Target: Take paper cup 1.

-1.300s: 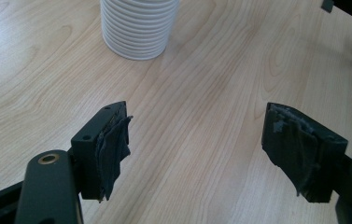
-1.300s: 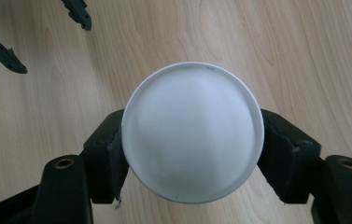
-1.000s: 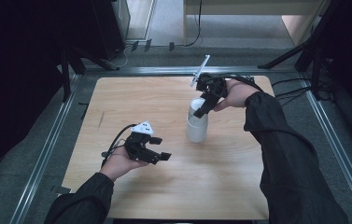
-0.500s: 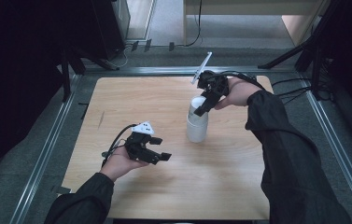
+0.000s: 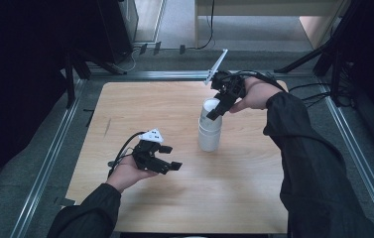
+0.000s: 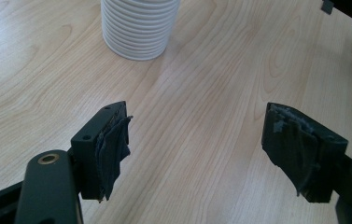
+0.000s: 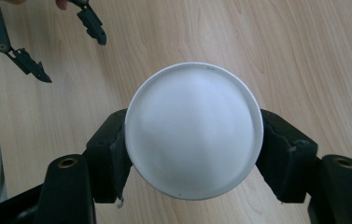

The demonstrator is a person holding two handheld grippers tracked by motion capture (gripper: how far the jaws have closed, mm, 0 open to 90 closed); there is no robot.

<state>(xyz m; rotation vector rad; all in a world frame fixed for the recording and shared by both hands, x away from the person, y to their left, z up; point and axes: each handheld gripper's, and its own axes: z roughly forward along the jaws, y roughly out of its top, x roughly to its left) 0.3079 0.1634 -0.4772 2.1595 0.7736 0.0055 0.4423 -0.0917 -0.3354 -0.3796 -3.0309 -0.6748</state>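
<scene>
The cup stack stands near the counter's far edge, right of middle, and its top cup has just been closed on by the right claw, whose pads now touch the rim on both sides. A lift of that cup off the stack is judged to be next. The left claw is held half open and empty near the front left.

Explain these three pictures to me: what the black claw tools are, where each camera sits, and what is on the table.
A person holds a two-jaw tool in each hand at a wooden table. The high view looks down from above. The other two views come from cameras riding on each tool, looking along its jaws. On the table stands a stack of white cups, bottoms up. The right gripper has a jaw on each side of the top cup; its jaws have just been closing and appear to touch it. The left gripper is open with nothing between its jaws, over bare wood, apart from the stack.
</scene>
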